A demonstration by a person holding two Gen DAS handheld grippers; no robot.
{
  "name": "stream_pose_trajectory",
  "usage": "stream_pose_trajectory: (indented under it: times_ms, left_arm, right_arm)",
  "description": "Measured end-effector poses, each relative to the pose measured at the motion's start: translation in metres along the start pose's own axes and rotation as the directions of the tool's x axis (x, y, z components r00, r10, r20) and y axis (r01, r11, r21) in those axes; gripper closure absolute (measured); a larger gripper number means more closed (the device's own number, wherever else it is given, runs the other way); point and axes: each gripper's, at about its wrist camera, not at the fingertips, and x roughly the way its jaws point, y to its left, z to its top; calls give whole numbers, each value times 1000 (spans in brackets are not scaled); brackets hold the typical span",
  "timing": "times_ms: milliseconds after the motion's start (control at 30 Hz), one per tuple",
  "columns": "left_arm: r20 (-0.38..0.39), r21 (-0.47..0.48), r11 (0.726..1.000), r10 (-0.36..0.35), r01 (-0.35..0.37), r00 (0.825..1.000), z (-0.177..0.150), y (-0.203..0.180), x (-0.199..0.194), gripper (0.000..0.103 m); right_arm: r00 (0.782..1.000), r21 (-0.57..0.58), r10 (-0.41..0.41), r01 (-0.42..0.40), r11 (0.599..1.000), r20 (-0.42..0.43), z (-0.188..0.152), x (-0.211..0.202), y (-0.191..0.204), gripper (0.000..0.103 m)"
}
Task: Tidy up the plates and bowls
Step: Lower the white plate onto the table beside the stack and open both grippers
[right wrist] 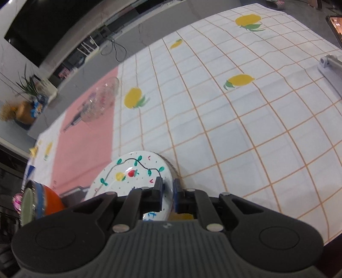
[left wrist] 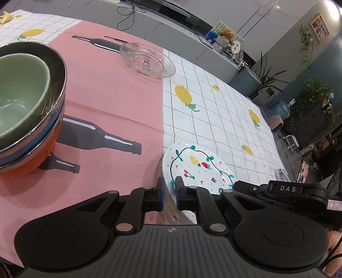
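A white plate painted with fruit [left wrist: 198,166] is held by its rim at both sides, tilted off the table. My left gripper [left wrist: 170,189] is shut on its near left rim. My right gripper [right wrist: 167,188] is shut on the opposite rim of the same plate [right wrist: 128,171], and its body shows in the left wrist view [left wrist: 284,190]. A stack of bowls [left wrist: 27,102], green in dark in blue in orange, stands at the left on the pink cloth. A clear glass plate [left wrist: 147,59] lies farther back on the pink cloth.
The table carries a pink bottle-print cloth [left wrist: 102,100] and a white checked lemon-print cloth [left wrist: 224,119]. A grey metal stand [right wrist: 330,66] sits at the right table edge. A banana peel [left wrist: 5,17] lies at the far left corner.
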Motion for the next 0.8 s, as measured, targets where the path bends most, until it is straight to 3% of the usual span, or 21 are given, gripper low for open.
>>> stream_pose_trajectory:
  times_ms: [200,800]
  left_arm:
    - [-11,36,998,50,-49,999,-5,-5,7,92]
    - [-23,61,996,67,-65,998,-8,-7,12,93]
  right_arm:
    - [1000,-40,-18,18,999,-1,-3,3,4,94]
    - [994,-171,-99,107,980,53,-11,2,24,91]
